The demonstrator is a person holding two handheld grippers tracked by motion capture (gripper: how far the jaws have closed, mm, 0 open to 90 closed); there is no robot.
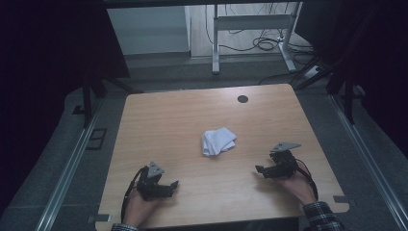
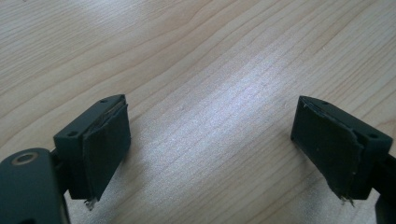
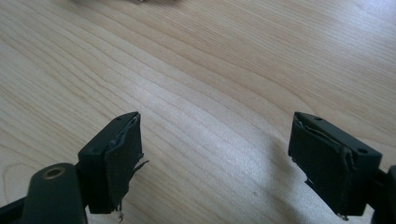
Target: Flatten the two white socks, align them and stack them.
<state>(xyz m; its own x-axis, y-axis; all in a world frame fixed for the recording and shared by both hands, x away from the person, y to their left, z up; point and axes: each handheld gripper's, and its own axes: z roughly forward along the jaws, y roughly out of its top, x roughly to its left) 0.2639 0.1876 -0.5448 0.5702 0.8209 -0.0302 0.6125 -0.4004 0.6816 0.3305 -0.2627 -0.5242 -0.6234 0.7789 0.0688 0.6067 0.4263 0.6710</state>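
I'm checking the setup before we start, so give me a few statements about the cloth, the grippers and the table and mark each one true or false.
1. The cloth lies crumpled near the middle of the table. True.
2. The left gripper holds the cloth. False: its jaws are open on nothing, apart from the cloth.
3. The right gripper is open. True.
4. The cloth is red. False: it is white.
5. A dark round hole sits near the table's far edge. True.

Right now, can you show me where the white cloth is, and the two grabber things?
white cloth (image 1: pixel 218 141), high view, middle of the crumpled bundle.
left gripper (image 1: pixel 172 185), high view, between its jaw tips.
right gripper (image 1: pixel 260 170), high view, between its jaw tips.
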